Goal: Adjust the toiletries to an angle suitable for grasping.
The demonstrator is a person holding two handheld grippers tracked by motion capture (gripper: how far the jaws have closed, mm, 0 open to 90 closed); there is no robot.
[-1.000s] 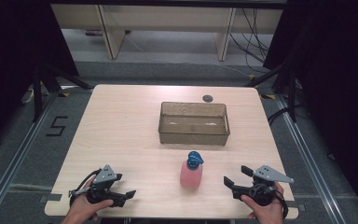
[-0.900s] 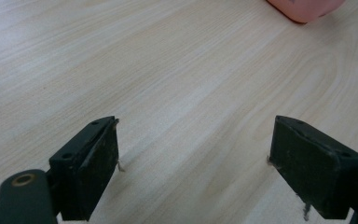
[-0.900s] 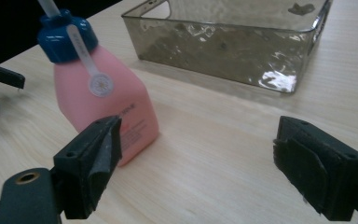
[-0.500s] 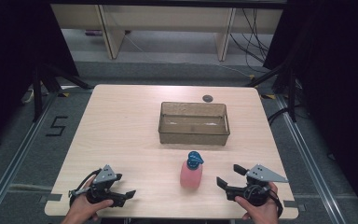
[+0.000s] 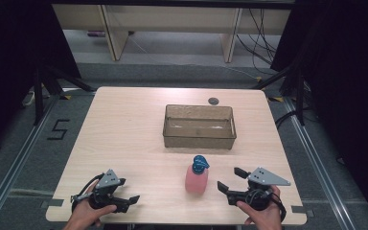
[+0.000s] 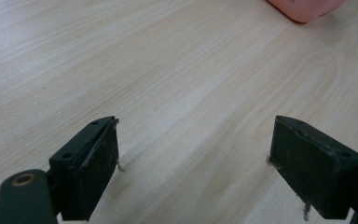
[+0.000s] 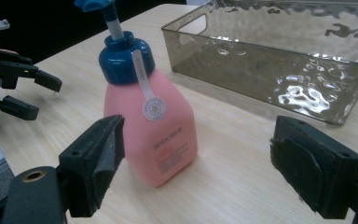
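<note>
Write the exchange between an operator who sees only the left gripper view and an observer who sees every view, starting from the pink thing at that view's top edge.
Operator: What is that pink corner at the top of my picture?
Observer: It is a pink bottle with a blue pump top, standing upright on the table.
Operator: Is anything about to take it?
Observer: The right tongs sit open beside the bottle, facing it without touching it. Their jaws have just been closing slightly, with nothing between them.
</note>
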